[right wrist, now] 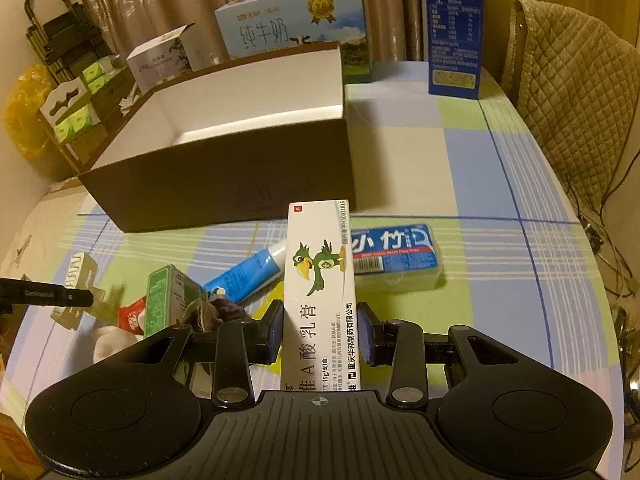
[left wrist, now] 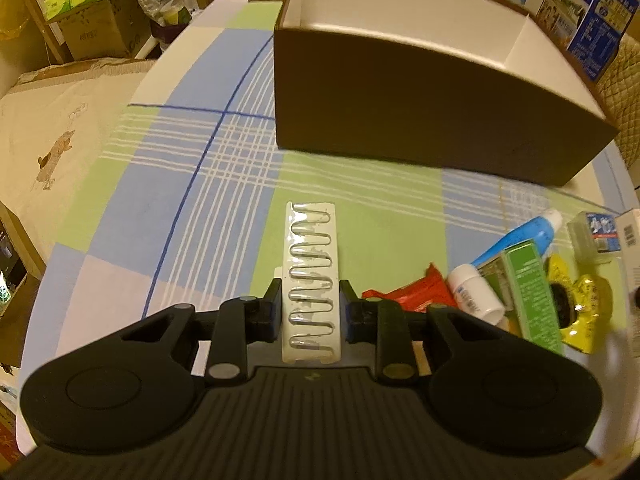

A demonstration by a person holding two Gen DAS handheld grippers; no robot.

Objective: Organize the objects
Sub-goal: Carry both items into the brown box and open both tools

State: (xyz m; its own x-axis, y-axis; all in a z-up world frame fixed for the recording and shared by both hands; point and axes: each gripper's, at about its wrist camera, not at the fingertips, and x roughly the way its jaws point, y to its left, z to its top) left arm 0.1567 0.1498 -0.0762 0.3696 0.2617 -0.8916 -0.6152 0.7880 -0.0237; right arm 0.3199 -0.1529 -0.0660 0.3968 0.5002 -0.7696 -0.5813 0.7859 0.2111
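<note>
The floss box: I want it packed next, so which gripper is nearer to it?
Right. The right gripper, holding the ointment box, sits just short of the floss box; the left gripper is far across the pile.

Open box [right wrist: 224,184] at table's [right wrist: 500,288] back, tube [right wrist: 244,276], carton [right wrist: 168,300], floss case [right wrist: 394,258] before it.

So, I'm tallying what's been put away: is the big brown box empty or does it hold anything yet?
Empty as far as visible: the brown box shows only bare white walls and floor; the near floor is hidden.
</note>
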